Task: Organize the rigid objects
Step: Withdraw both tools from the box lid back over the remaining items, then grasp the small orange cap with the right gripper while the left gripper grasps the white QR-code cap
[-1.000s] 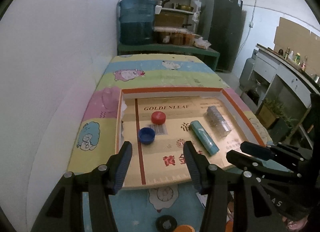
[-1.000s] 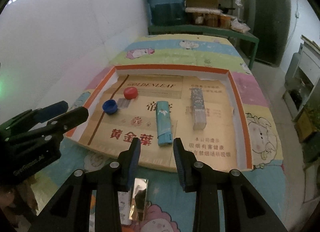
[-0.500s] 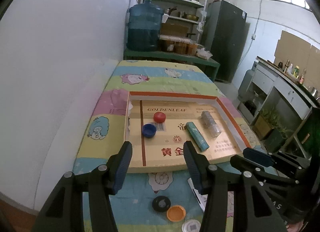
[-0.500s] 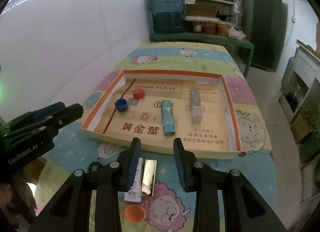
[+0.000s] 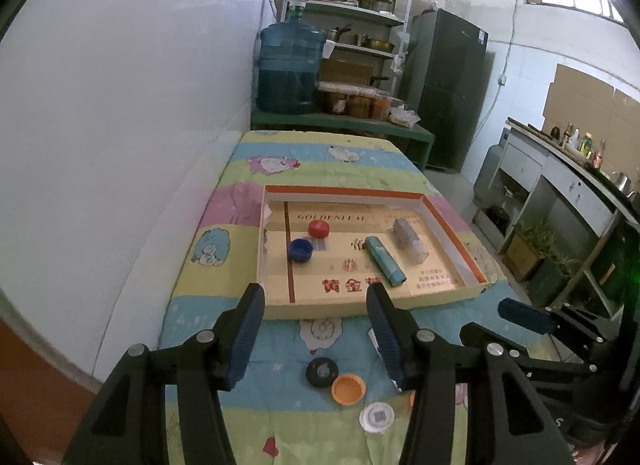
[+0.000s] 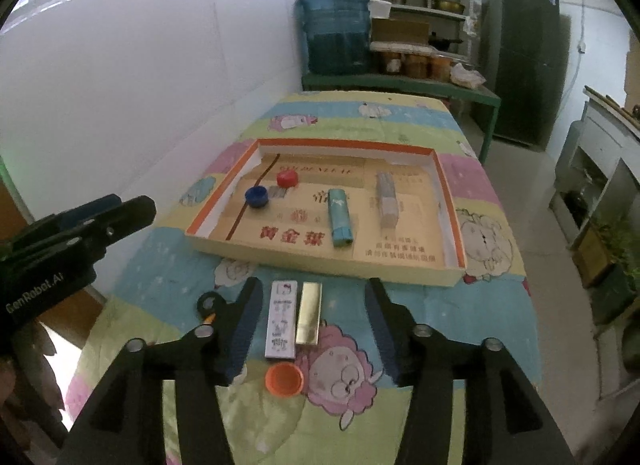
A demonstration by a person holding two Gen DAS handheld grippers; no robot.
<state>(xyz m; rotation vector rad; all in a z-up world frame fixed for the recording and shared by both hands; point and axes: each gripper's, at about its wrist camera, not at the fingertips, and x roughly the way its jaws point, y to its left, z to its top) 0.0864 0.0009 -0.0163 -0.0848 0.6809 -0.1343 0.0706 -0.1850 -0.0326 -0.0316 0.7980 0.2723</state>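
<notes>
Right gripper (image 6: 312, 319): jaws opening, nothing held; white lighter (image 6: 281, 319) and gold lighter (image 6: 308, 313) lie between them on the tabletop (image 6: 460, 305), orange cap (image 6: 284, 379) nearer. Left gripper (image 5: 316, 329): released, empty, marked "GenRobot.AI". Tray (image 6: 450, 201), printed "GOLDENLEAF": blue cap (image 6: 256, 197), red cap (image 6: 287, 178), teal lighter (image 6: 339, 217), clear lighter (image 6: 387, 199).

Black fingers (image 5: 256, 329), blue ribbed pads, silver screws.
</notes>
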